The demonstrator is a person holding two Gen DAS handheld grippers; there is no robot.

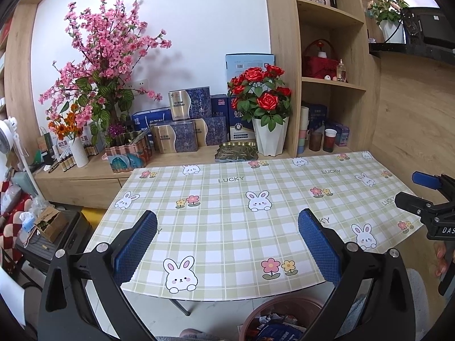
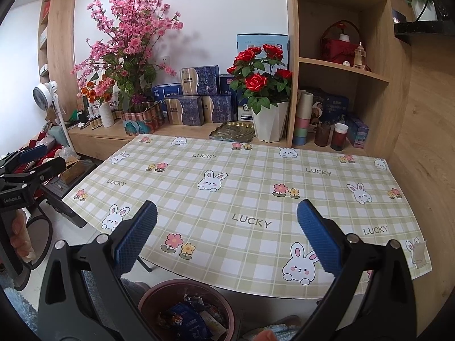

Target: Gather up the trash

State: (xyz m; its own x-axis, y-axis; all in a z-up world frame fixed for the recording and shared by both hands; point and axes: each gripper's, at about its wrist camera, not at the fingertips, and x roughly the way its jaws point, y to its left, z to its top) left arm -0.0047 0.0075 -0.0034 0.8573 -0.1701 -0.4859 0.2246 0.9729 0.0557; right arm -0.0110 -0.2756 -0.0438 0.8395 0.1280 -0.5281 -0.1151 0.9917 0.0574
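Checked tablecloth with rabbits and "LUCKY" print covers the table. Your left gripper hovers over its near edge, jaws spread wide, holding nothing. Your right gripper, same edge: wide apart, nothing held. Brown bin sits below that edge, wrappers inside.

Each gripper, left gripper and right gripper, has black angular arms, silver round screws at the pivots and blue textured pads on the fingers. White lettering marks the black bodies at the frame edges.
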